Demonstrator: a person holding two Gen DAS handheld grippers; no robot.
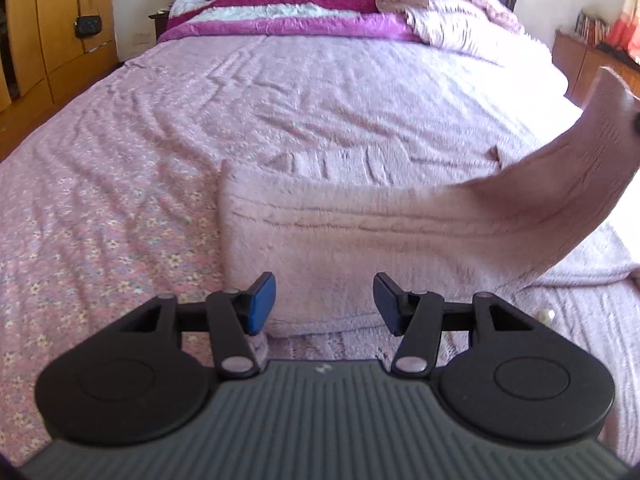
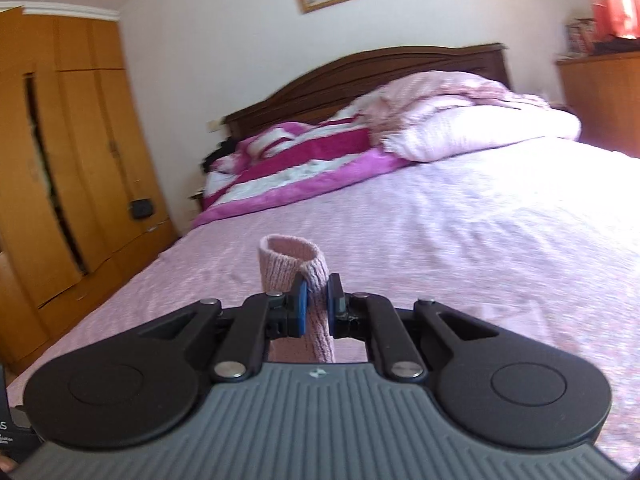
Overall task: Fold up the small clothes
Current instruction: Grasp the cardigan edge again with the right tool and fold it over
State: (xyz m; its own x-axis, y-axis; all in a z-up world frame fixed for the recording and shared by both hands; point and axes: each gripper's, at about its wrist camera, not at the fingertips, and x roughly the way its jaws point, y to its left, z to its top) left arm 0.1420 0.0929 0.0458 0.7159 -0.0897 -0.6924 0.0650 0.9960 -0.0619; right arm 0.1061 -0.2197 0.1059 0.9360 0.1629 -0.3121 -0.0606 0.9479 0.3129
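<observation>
Pink garment (image 2: 296,268) cuff pinched in right claw (image 2: 316,300); left claw (image 1: 324,304) open above bed (image 1: 200,120)

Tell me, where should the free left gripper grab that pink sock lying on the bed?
Probably the sock's near edge, right ahead of the open left gripper, coming in low from the front. That end lies flat on the bed; the right gripper already pinches the cuff end, lifted at the right.

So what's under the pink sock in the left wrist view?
The pink sock lies on the floral bedsheet; its far end is lifted off it toward the right. Whatever lies beneath the flat part is covered.
</observation>
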